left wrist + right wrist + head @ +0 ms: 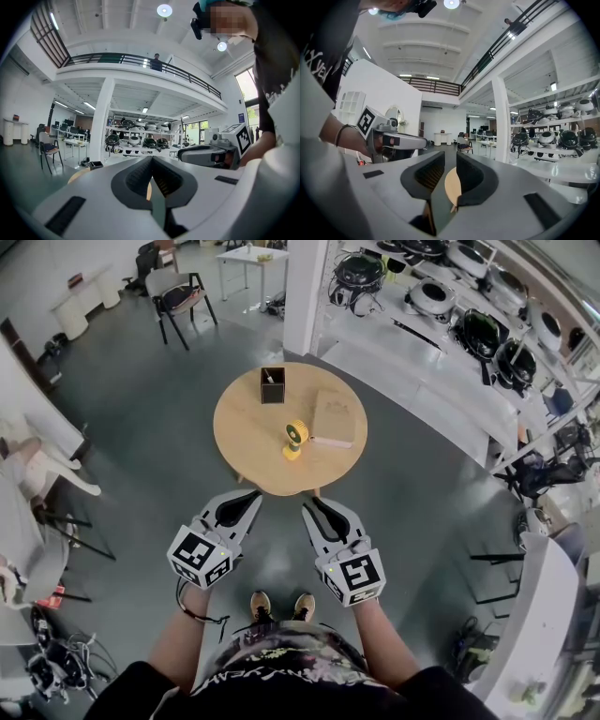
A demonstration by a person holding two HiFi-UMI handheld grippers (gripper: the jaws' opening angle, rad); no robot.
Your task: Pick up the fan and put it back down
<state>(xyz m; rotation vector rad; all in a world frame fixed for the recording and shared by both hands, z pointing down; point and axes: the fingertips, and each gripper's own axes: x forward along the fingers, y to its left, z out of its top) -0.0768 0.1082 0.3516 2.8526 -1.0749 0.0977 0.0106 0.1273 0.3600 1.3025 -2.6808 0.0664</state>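
A small yellow fan [296,438] stands upright near the middle of a round wooden tabletop [248,451], with its base toward the near edge. Just beside it on the right lies a flat tan box [334,418]; whether the two touch is not clear. Farther back on the tabletop, apart from the fan, stands a dark square cup [273,385] with something thin sticking out of it. The person holds both tools side by side over the grey floor [150,409], short of the tabletop's near edge, pointing toward it and well clear of the fan. The left gripper [250,497] has its fingers clenched: in its own view the ridged pads meet at the tips and nothing sits between them. The right gripper [312,507] has its fingers released by a narrow gap; its own view shows only a slice of the wooden tabletop through the slit, and the pads press on nothing. To the right of the tabletop, white shelves [441,352] carry rows of round appliances.
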